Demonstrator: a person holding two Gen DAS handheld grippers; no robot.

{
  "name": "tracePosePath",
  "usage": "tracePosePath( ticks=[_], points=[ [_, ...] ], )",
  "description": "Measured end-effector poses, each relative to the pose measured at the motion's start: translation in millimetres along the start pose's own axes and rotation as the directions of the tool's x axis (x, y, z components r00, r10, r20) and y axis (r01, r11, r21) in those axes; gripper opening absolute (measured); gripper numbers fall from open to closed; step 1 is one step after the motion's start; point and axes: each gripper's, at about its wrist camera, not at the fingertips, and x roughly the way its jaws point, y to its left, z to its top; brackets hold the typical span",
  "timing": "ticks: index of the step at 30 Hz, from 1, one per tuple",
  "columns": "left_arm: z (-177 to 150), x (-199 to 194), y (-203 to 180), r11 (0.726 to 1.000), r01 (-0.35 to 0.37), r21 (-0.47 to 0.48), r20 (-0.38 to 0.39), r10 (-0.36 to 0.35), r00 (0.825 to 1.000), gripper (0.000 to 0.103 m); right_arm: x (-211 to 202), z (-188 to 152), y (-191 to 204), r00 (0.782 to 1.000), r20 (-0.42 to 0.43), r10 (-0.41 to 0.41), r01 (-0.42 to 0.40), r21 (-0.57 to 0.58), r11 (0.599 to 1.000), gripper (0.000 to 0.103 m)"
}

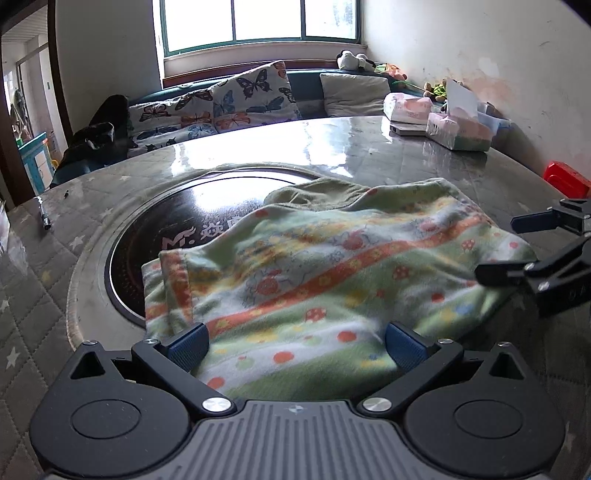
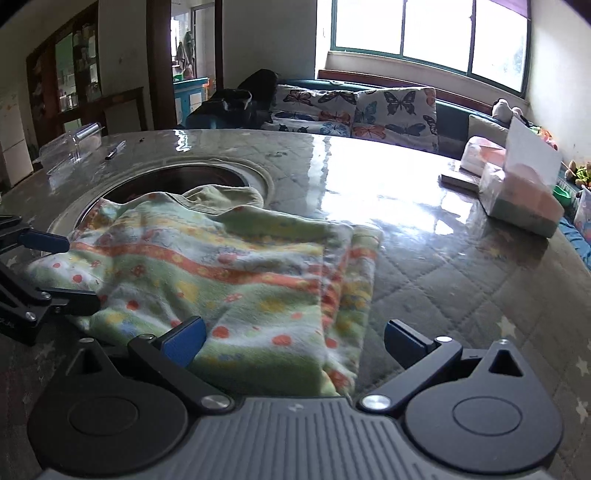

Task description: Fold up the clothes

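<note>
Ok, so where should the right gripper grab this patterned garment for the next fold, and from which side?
Take the garment at its near right corner, where layered edges stack. Come in low from the near side; the right gripper is open, its fingers straddling that hem.

Daylight room. Wide window (image 1: 258,22) with a green frame on the far wall — overexposed, glare thrown across the glossy table (image 1: 369,144). Table carries a quilted grey star-print cover under clear sheet; a dark round inset plate (image 1: 207,206) sits in its middle. Beyond the table, a teal bench sofa (image 1: 306,88) with butterfly-print cushions (image 1: 255,92). Right wall (image 1: 498,44) white, scuffed and stained. Far left, a doorway (image 2: 188,48) to a brighter room — dark wooden shelving (image 2: 66,74) beside it.
</note>
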Motion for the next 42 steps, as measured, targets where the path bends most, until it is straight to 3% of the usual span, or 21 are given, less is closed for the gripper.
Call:
tracePosePath(
  ticks=[8,15,22,32,39,42],
  points=[
    [-1,-12,9,1.000,-0.005,-0.010,0.002,0.005,1.000,0.103,-11,3,-7,0.997,-0.011,-0.078,0.078,-0.028,0.997,0.103],
    [3,-13,18,0.997,-0.047,-0.066,0.012,0.048,0.999,0.103,-2,32,21,0.998,0.062,-0.004,0.009,-0.074,0.997,0.103],
    [-7,-12,28,0.995,-0.034,-0.096,-0.006,0.034,0.999,0.103,25,24,27,0.999,0.011,0.036,-0.035,-0.074,0.997,0.103],
    [-8,-16,37,0.993,-0.008,-0.114,-0.010,0.006,1.000,0.103,18,23,-11,0.996,-0.012,-0.090,0.090,-0.007,0.996,0.103],
    [2,-25,44,0.991,-0.055,-0.118,0.012,0.057,0.998,0.103,24,45,2,0.998,0.038,-0.048,0.049,-0.033,0.998,0.103],
    [0,-20,49,0.989,-0.076,-0.126,-0.001,0.076,0.997,0.103,38,50,9,1.000,0.019,-0.024,0.025,-0.042,0.999,0.103]
  ],
)
